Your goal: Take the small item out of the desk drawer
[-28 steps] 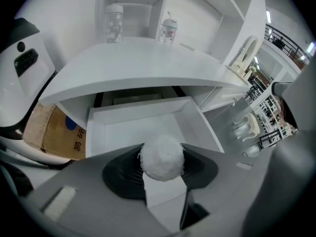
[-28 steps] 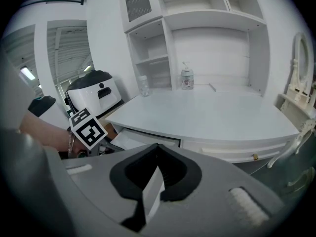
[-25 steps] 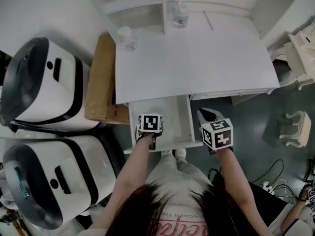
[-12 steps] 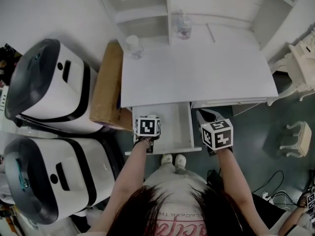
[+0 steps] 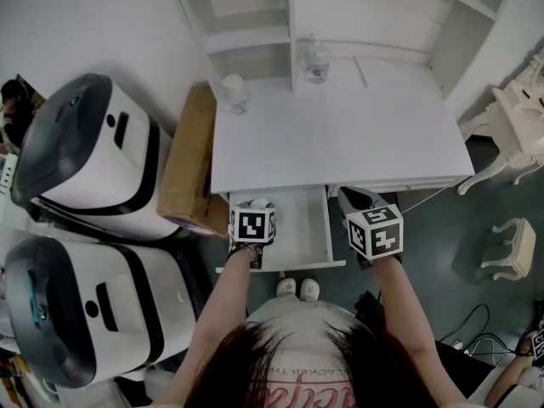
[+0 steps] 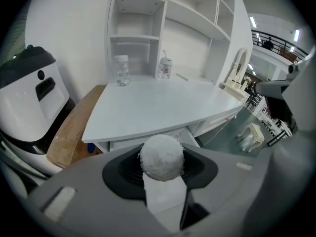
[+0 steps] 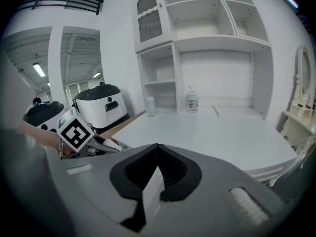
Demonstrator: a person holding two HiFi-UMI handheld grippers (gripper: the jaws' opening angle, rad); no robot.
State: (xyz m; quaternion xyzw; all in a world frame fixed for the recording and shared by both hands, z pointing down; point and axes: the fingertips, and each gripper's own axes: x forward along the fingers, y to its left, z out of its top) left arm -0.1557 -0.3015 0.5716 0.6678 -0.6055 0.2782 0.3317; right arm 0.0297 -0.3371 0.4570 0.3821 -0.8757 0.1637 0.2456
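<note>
The white desk (image 5: 340,134) sits a little lower and squarer in the head view than a second ago, so much of the apparent shift is probably the person's head moving rather than the hands. Its drawer (image 5: 299,223) stays pulled out under the front edge, near the desk's left corner. Within that shift, the left gripper (image 5: 257,206) has crept from the drawer's front lip towards the desk's front edge. Its own view now looks across the top of the desk rather than into the drawer, which suggests it is raised. Its jaws are clamped on the white fluffy ball (image 6: 162,157), which fills the gap between them. That puts the small item in the grip and, by my reading, clear of the drawer or very nearly so, with only carrying it away left. The right gripper (image 5: 357,199) has barely moved: it hangs just off the drawer's right side with its jaws pressed together on nothing. The left gripper and its marker cube cover the drawer's left half, so anything left there is hidden, and in the head view the ball is only a pale smudge against white.
</note>
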